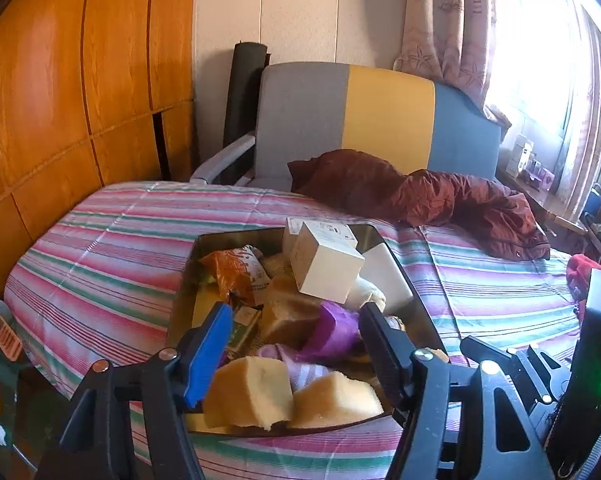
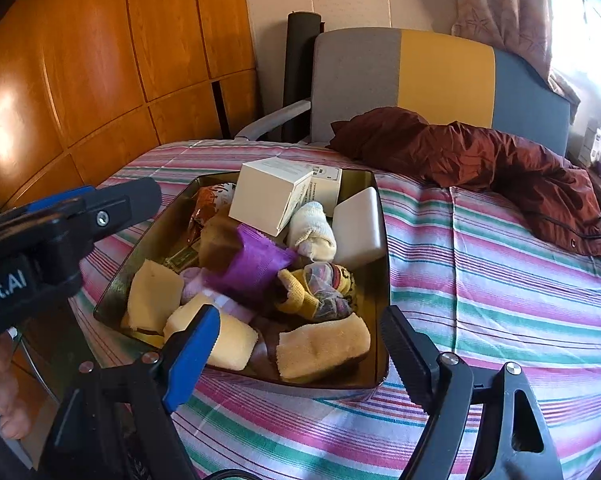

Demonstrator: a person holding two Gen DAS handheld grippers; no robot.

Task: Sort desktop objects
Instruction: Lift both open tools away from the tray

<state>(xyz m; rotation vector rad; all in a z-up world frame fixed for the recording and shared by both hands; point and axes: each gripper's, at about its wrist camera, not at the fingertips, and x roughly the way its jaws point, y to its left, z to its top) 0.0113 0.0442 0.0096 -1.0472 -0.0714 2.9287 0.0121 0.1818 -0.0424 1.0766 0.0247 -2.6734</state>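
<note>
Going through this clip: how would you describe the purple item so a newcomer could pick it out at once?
Start at the striped tablecloth, then the dark metal tray piled with items. Near the tray's middle, just in front of the white cardboard box, lies the purple packet. It is the only vivid purple thing there, with a ribbed surface, among pale yellow sponge pieces and white boxes.

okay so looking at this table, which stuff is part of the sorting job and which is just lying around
Part of the job:
metal tray
white boxes
purple packet
yellow sponge pieces
orange snack bag
rolled socks
left gripper and right gripper, both open and empty

Just lying about:
maroon jacket
chair
striped tablecloth
curtain
</note>
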